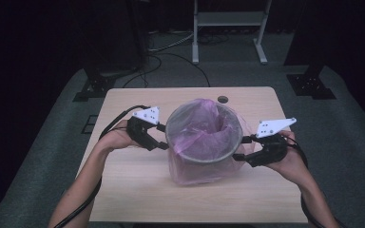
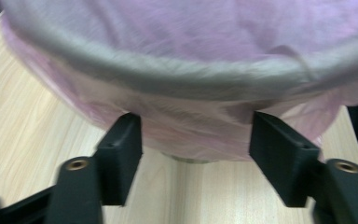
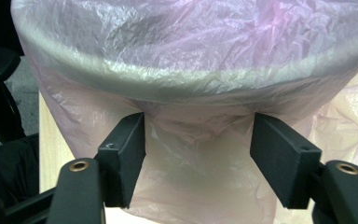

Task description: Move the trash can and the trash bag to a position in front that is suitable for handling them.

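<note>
Where the desk's middle lies, a grey bin stands upright, lined with a pink plastic bag folded over its rim and hanging loose down the outside. Left gripper sits at the bin's left side, jaws apart, pads at the bag below the rim without pinching it. Right gripper mirrors this on the right side, jaws likewise spread.

Round grey metal bin mid light wooden counter, thin pink plastic bag inside and over rim; left gripper and right gripper flank it.
</note>
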